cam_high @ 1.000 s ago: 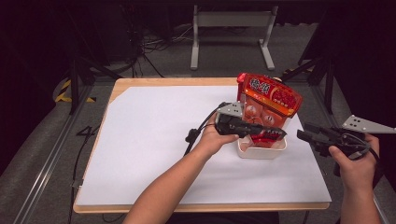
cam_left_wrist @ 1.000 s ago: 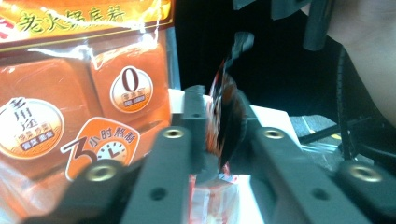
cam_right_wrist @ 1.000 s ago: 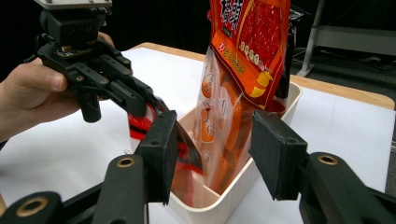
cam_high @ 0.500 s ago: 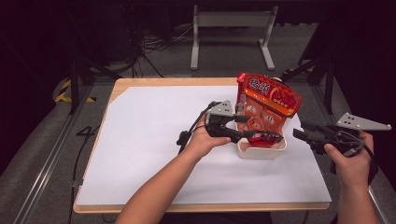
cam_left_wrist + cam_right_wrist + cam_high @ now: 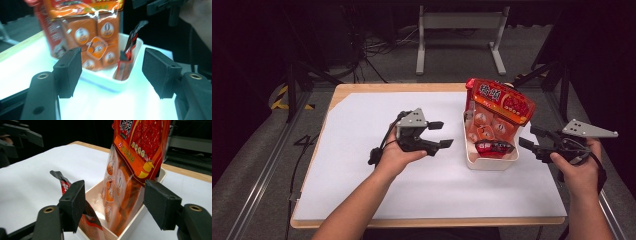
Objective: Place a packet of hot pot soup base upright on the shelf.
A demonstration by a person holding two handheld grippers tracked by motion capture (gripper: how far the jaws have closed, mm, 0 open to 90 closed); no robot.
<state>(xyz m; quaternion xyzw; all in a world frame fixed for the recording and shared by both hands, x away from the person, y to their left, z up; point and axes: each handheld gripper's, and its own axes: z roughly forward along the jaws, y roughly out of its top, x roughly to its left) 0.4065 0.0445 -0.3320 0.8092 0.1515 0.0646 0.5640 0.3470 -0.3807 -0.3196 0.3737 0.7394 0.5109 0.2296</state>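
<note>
White-covered tabletop (image 5: 362, 190) under dark surroundings, bearing white plastic tray (image 5: 489, 162) with tall orange-red crinkly snack bag (image 5: 497, 112) and small red-black sachet (image 5: 494, 147) inside. Left tool (image 5: 439, 134) jaws just spread, empty, near tray; right tool (image 5: 527, 137) likewise opened. Probably light, soft, slippery; best pinched at top seam.

**Black tools, bare forearms**

We carry a black left hand-held gripper (image 5: 438, 134) and right hand-held gripper (image 5: 530, 137), each topped by a grey three-cornered plate with small holes. Our jaws end in blocky black pads (image 5: 70, 67), with brass-ringed screw holes behind them. Black cables trail away. Our forearms are unsleeved.
</note>
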